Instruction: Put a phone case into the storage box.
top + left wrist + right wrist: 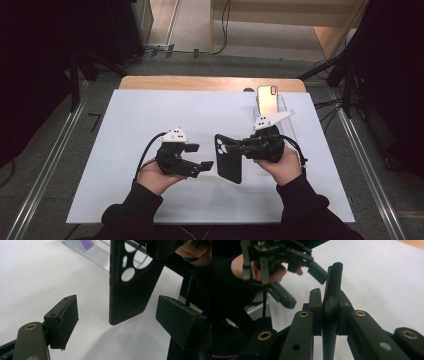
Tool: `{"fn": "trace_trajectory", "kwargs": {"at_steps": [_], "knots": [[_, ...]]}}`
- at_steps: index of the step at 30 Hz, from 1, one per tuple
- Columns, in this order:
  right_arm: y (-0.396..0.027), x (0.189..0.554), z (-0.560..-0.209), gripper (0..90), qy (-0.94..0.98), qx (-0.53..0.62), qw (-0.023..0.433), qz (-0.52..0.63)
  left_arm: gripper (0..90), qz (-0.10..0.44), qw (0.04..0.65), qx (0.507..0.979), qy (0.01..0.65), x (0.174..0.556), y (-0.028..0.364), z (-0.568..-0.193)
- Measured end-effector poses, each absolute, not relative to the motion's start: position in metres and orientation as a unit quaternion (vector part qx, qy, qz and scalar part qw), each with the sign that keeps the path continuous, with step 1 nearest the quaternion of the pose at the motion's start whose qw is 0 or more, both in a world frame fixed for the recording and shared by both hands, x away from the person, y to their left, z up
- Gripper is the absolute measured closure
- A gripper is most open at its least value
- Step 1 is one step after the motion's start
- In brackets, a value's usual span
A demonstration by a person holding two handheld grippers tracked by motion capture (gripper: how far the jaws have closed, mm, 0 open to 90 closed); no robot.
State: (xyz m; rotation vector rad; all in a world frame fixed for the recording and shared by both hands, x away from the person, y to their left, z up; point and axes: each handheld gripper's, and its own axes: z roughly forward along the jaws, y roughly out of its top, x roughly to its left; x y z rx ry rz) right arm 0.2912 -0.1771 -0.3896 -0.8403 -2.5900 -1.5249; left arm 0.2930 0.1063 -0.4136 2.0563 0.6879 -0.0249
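Parts you cannot see well

In the left gripper view the top of the black case [131, 290] is cut off at 12 o'clock, and the hand [193, 251] at 1 o'clock runs off the edge. The clear stand [100, 253] is cut off at 12 o'clock too, with a blurry purple thing on it. In the right gripper view the case's bottom end is cut off at 6 o'clock. In the high view both sleeves [135, 212] are cut off at 6 o'clock.

phone case [229, 159] between both grippers | phone [267, 99] on stand [285, 107], behind right gripper [240, 148]
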Motion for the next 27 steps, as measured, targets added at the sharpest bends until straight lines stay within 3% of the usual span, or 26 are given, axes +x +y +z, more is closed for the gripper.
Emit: {"fn": "trace_trajectory", "kwargs": {"at_steps": [20, 27], "knots": [[-0.171, 0.3, -0.395, 77.0, -0.847, -0.181, 0.063, -0.497, 18.7, -0.036, 0.482, 0.849, 0.212, 0.308, 0.107, -0.4], [-0.171, 0.303, -0.394, 77.0, -0.85, -0.156, 0.072, -0.498, 28.3, -0.055, 0.485, 0.85, 0.199, 0.314, 0.108, -0.401]]}}
